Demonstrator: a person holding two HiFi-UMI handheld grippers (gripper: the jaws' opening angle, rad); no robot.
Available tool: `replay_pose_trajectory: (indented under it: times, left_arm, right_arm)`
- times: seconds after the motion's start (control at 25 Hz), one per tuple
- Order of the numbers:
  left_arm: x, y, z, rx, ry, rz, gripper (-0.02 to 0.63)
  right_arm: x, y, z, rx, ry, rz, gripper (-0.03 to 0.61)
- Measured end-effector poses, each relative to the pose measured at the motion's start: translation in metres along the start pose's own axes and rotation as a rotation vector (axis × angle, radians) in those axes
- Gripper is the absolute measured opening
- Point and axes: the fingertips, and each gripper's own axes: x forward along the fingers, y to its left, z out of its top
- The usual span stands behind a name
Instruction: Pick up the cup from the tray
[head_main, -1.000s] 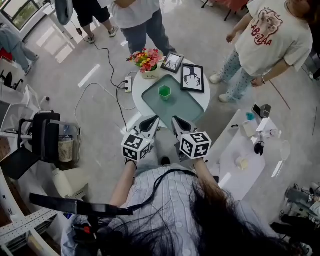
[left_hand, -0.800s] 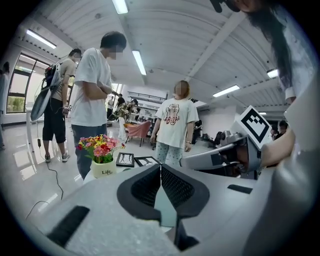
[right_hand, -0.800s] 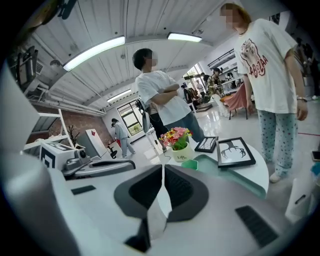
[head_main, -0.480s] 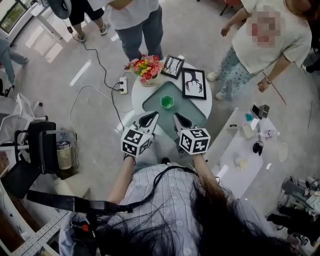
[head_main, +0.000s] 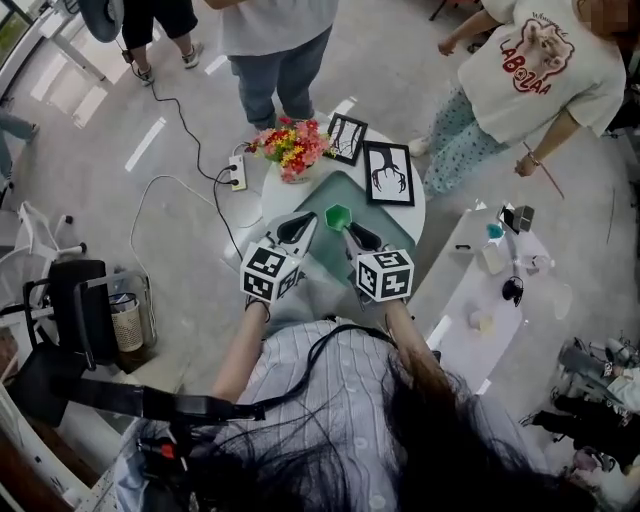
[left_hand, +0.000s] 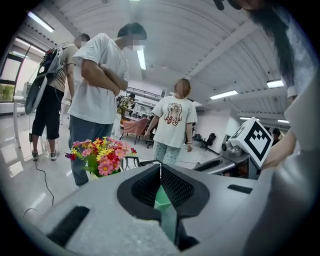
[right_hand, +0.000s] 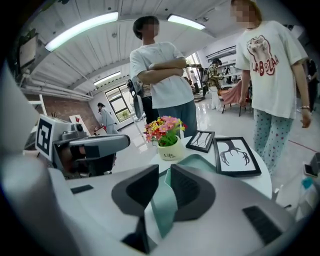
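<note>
Though apart, cup (head_main: 338, 215) just ahead between left tongs (head_main: 303, 224) and right tongs (head_main: 353, 231)

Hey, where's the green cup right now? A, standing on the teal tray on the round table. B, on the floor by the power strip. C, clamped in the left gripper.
A: in the head view the green cup stands on the teal tray, which lies on the round white table.
</note>
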Motion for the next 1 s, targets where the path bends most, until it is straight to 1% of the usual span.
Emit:
replay_pose_trajectory:
  times: [0.08, 0.2, 0.4, 0.64, 0.8, 1.0]
  left_arm:
    - [0.004, 0.008, 0.004, 0.0, 0.001, -0.01, 0.015]
    - [0.012, 0.019, 0.008, 0.0, 0.007, -0.029, 0.015]
    - [0.026, 0.031, 0.007, -0.002, 0.032, -0.066, 0.015]
    - [0.037, 0.041, 0.007, -0.002, 0.047, -0.1, 0.015]
    - [0.036, 0.05, 0.005, -0.007, 0.055, -0.106, 0.015]
    - [0.033, 0.062, 0.005, -0.018, 0.059, -0.093, 0.015]
  right_arm:
    - [0.009, -0.001, -0.002, -0.022, 0.028, -0.007, 0.063]
    - [0.021, -0.003, -0.006, -0.017, 0.066, -0.006, 0.14]
    - [0.037, -0.012, -0.015, 0.002, 0.112, -0.021, 0.202]
    - [0.056, -0.024, -0.035, -0.063, 0.185, -0.069, 0.331]
    - [0.072, -0.032, -0.054, -0.066, 0.26, -0.098, 0.364]
    - [0.092, -0.037, -0.06, -0.097, 0.314, -0.12, 0.365]
